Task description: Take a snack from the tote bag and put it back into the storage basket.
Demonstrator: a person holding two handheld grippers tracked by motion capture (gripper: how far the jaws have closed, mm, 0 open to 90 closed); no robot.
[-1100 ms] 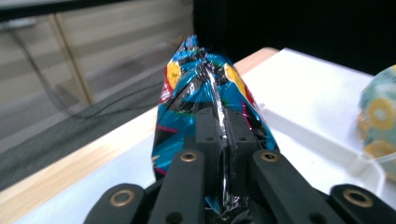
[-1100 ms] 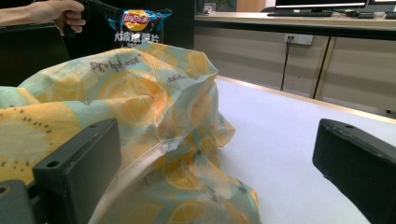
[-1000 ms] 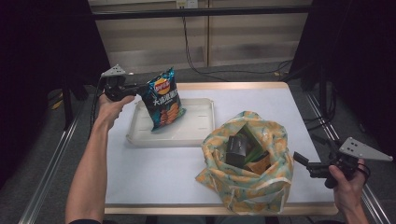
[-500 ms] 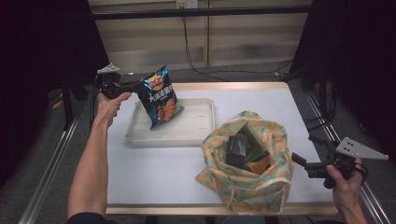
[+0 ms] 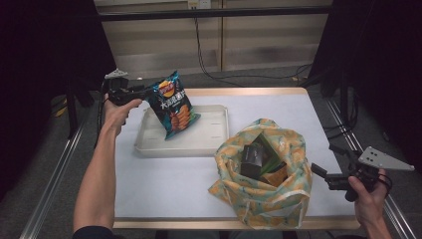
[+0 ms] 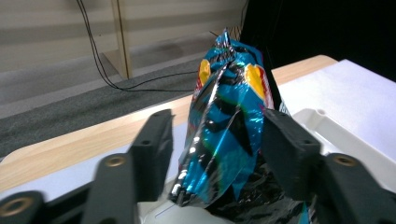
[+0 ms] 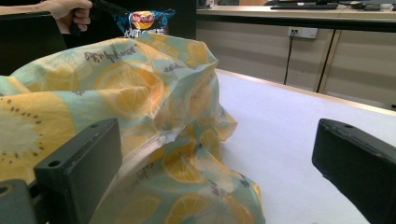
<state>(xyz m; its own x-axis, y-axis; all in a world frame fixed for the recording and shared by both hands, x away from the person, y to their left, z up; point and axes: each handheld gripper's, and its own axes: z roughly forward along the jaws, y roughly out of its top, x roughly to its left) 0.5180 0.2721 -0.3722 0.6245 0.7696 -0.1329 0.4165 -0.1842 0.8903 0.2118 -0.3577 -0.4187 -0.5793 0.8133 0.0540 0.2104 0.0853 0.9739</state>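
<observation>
Shiny blue foil chip bag (image 5: 172, 105): red-and-yellow round Lay's logo near its top, seen in high view & right gripper view (image 7: 142, 20); white characters below it too small to read. Lemon-print yellow-and-teal fabric bag (image 7: 140, 93): small dark script lettering along the cloth, too blurred to read.

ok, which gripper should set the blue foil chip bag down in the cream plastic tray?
Left. The left gripper already pinches the blue foil chip bag above the cream plastic tray; the right gripper sits open beside the fruit-print cloth bag.
</observation>
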